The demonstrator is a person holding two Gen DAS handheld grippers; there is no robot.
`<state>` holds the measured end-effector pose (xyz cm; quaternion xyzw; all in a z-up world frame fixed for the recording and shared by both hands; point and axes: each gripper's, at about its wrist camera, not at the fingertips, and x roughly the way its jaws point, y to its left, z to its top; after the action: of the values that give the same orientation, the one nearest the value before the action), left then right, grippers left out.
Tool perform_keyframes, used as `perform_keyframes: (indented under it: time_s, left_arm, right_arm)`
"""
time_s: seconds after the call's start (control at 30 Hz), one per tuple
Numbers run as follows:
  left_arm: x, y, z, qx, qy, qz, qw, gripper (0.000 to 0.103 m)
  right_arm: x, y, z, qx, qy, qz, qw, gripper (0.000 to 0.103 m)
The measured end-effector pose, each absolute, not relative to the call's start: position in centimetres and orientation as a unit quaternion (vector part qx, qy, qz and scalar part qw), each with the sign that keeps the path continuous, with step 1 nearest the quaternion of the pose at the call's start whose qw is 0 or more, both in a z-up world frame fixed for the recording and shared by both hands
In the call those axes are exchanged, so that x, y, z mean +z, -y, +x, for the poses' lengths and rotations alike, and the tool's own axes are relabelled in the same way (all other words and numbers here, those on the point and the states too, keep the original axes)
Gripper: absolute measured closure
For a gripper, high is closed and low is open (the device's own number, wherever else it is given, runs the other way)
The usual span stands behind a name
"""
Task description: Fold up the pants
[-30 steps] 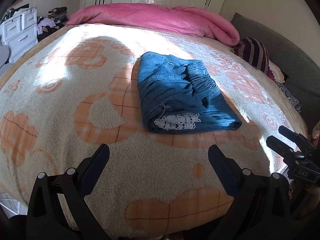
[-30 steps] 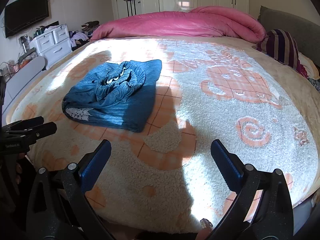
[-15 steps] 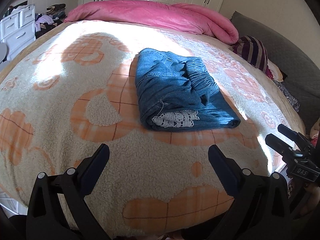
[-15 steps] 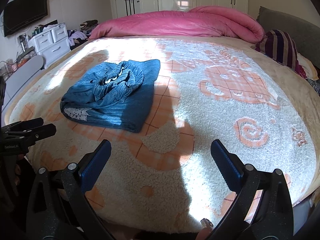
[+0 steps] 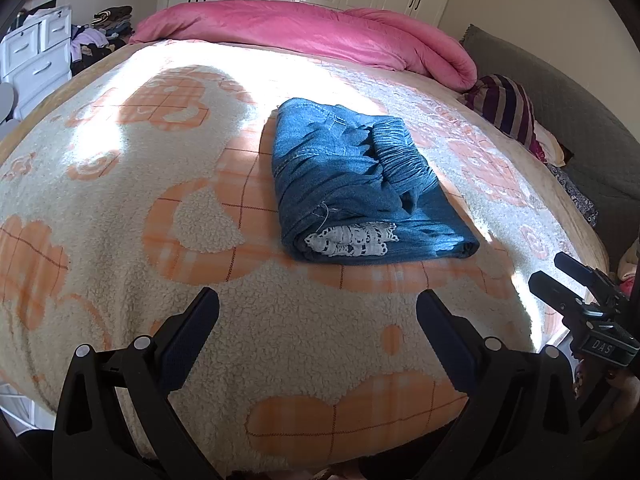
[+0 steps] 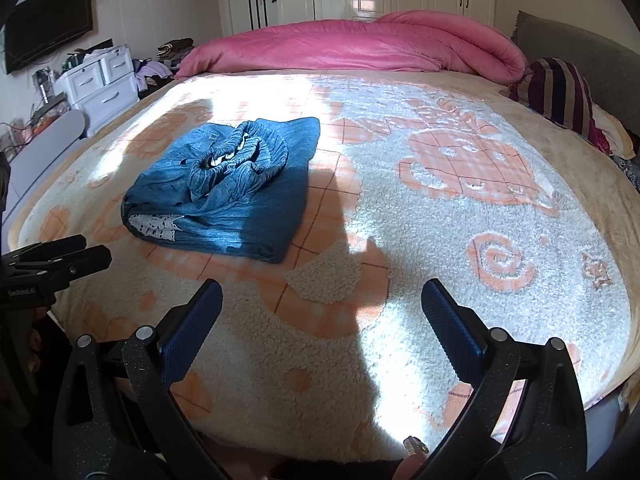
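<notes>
Lying folded, pants (image 5: 360,184) long axis toward pink duvet (image 5: 320,36)

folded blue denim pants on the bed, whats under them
The folded blue denim pants lie on a cream fleece blanket with orange checked shapes. White lace trim shows at the near fold. The blanket beneath the pants and their inner layers are covered.
</notes>
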<state>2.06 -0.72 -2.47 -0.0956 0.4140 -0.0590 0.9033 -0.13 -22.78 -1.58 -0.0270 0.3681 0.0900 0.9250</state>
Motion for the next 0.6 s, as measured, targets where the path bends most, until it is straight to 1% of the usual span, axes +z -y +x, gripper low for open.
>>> perform_keyframes:
  time_s: [0.6]
  left_arm:
    - [-2.24, 0.68, 2.01, -0.054, -0.412, -0.091, 0.905, 0.004]
  right_arm:
    - [-1.34, 22.92, -0.29, 0.086, -0.365, -0.029, 0.926, 0.009]
